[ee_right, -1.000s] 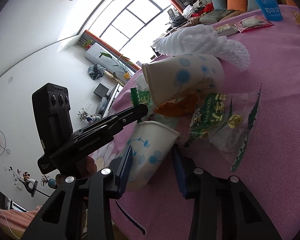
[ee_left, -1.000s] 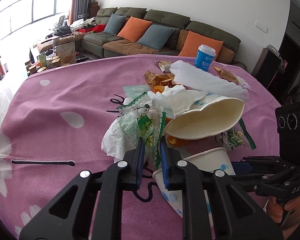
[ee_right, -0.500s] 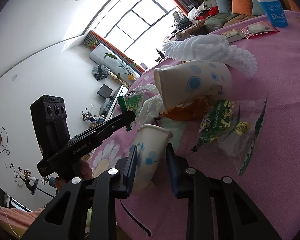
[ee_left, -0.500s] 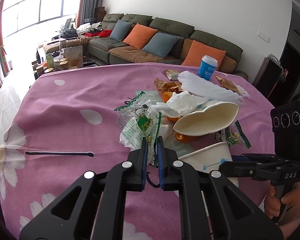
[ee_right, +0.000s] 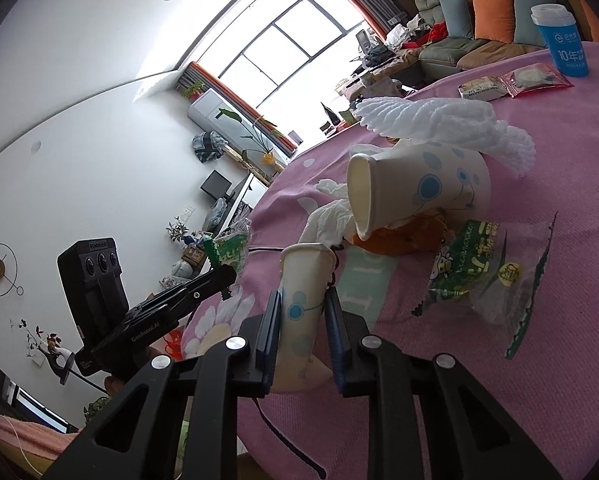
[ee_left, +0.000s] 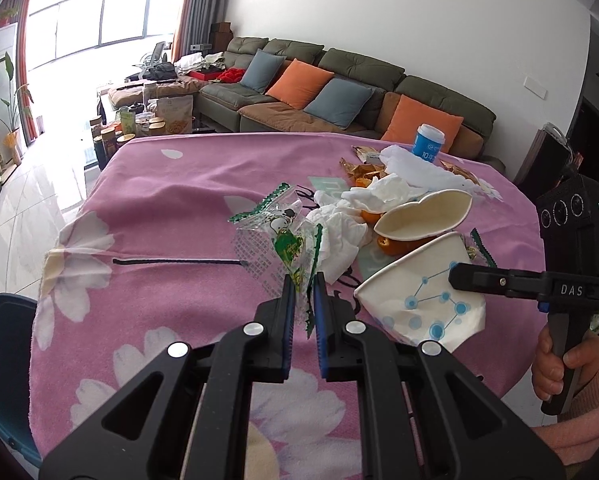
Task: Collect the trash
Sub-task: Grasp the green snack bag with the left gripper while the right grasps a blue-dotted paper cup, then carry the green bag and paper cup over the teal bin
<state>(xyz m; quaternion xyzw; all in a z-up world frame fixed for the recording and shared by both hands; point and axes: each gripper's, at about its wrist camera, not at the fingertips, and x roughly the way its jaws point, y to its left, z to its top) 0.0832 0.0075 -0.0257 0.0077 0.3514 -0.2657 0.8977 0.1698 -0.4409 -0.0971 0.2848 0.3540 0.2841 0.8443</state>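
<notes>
Altogether two paper cups (ee_right: 303,304); two green wrappers (ee_left: 283,240).

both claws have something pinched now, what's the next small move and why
Probably lift both claws clear of the pile and carry the catch off. The left claw is shut on the clear green-printed plastic wrapper, and the right claw, whose jaws have just been closing, squeezes the white paper cup with blue dots. No bin shows in either view, so where to drop them is unclear.
</notes>
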